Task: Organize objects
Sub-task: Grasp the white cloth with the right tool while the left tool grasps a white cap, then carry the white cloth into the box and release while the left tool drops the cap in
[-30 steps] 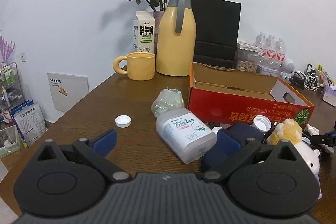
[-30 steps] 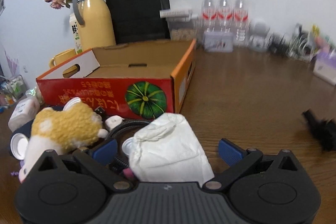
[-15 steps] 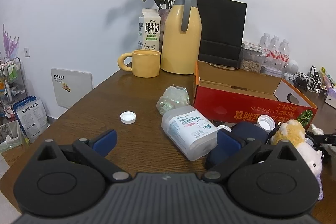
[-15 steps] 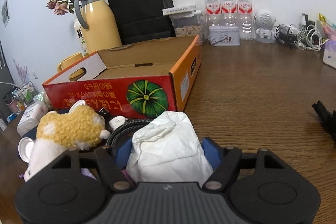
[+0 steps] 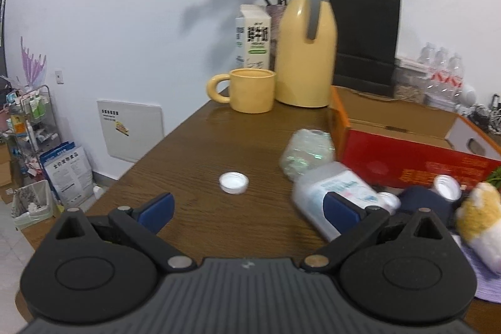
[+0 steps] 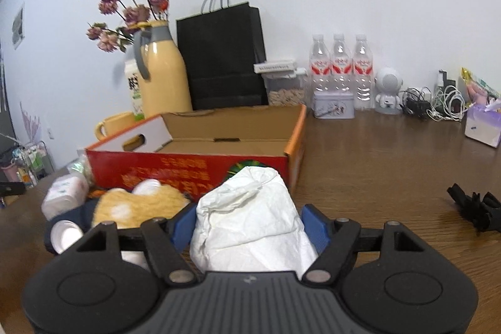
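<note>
Right gripper (image 6: 250,223) pinching white bag (image 6: 250,221), left gripper (image 5: 249,207) spread wide, loose cap (image 5: 234,182) only in left view.

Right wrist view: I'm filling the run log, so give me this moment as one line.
right tool: shut on white bag | left tool: open, empty | cardboard box: nothing visible inside

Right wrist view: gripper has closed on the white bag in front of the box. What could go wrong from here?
1. The white bag is soft and crumpled; the right gripper may lose it during the carry.
2. The cardboard box wall stands close ahead; a low carry could hit it.
3. The plush toy sits beside the bag and could be dragged.
</note>
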The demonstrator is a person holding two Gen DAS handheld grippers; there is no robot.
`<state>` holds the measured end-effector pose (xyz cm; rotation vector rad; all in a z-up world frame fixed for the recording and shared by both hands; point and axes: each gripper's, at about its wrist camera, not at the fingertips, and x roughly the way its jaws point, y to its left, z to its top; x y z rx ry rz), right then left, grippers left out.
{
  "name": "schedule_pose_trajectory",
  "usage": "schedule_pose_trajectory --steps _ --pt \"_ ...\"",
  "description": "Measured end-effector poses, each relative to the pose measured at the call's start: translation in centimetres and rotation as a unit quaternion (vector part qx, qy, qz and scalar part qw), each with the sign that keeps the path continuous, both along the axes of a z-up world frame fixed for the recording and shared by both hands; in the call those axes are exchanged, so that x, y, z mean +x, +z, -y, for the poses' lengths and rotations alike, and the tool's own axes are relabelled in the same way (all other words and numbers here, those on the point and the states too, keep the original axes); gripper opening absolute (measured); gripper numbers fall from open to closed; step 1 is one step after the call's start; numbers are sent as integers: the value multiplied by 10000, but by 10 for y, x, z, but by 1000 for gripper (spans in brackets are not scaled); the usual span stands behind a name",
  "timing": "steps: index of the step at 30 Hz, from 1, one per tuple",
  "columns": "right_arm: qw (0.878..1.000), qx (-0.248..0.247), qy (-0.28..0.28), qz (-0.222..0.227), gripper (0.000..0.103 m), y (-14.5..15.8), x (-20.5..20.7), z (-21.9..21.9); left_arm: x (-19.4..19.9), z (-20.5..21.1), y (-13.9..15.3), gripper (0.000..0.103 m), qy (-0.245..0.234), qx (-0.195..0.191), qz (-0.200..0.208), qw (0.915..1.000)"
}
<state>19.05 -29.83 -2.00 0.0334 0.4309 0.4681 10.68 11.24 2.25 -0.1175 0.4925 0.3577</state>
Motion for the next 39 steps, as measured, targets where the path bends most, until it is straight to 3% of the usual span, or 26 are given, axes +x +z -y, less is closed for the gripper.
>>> schedule_pose_trajectory --steps 10,16,17,19,30,39 --pt "9997 -78 12 214 72 10 -20 -32 62 -51 -20 101 81 69 -614 9981" --pt "9995 -165 -42 260 73 14 -20 -45 80 -61 -35 68 -132 -210 -869 9959" --pt "9995 -182 -45 264 73 14 -20 -48 80 -60 -35 49 -204 -215 -839 9960" --pt "9994 -208 -43 266 73 14 -20 -52 78 -58 -34 30 -343 -234 -770 9962" --pt "9992 -238 10 310 73 17 -23 -59 51 -45 -10 29 -375 -154 -228 9989" --pt "9976 -206 148 645 73 41 -12 -66 55 7 38 29 -985 -16 394 9944"
